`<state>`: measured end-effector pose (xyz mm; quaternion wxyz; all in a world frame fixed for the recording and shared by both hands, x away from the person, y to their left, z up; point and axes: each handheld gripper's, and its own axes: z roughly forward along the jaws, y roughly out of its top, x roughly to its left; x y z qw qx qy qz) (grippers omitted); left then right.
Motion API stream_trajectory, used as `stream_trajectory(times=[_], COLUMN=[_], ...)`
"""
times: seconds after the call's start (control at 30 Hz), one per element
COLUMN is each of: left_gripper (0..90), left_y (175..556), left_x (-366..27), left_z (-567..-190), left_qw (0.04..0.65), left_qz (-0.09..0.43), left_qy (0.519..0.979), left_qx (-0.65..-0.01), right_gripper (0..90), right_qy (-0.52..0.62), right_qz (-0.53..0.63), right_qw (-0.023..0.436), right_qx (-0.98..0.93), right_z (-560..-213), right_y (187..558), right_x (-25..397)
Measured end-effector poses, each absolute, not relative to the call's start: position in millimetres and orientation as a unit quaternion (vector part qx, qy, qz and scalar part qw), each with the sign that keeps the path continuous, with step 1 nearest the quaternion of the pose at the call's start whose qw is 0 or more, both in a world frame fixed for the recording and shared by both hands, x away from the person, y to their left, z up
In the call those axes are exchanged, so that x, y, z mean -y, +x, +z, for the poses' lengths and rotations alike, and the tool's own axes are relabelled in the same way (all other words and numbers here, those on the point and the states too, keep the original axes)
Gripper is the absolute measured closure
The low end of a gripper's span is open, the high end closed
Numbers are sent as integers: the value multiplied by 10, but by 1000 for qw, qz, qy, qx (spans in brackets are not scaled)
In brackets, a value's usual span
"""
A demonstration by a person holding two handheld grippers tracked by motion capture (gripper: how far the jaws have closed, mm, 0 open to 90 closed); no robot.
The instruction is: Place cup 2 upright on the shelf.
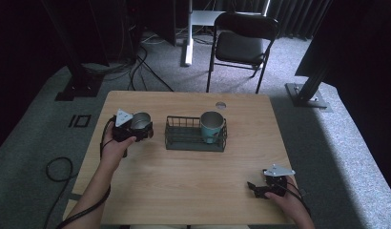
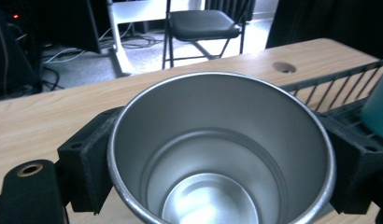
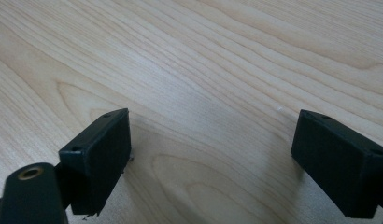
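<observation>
The steel cup (image 2: 220,149) is running off the bottom edge of the left gripper view, its outer wall hiding behind the rim. The teal cup (image 2: 377,114) is being cut by that view's right edge.

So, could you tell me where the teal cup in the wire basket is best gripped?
Probably by the upper wall, from above: the teal cup stands upright in the wire basket, whose sides screen its lower body, leaving the rim exposed.
</observation>
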<state>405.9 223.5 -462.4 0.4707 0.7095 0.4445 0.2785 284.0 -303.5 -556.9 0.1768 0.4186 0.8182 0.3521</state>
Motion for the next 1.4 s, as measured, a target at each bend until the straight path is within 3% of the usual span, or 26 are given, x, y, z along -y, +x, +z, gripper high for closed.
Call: stream_trajectory(times=[0.8,1.4], left_gripper=[139,138], left_y=[4153,4253], left_x=[-1767,-1262], left_z=[-4174,-4185], left_qw=[495,510], left_qz=[268,250], left_qy=[723,736], left_qx=[-399,-369], right_gripper=[117,117], right_qy=[419,419], right_qz=[352,352], right_qw=[177,177], right_qx=[-818,-818], right_z=[-5569,-5569], right_y=[2840,2840], right_x=[3035,3035])
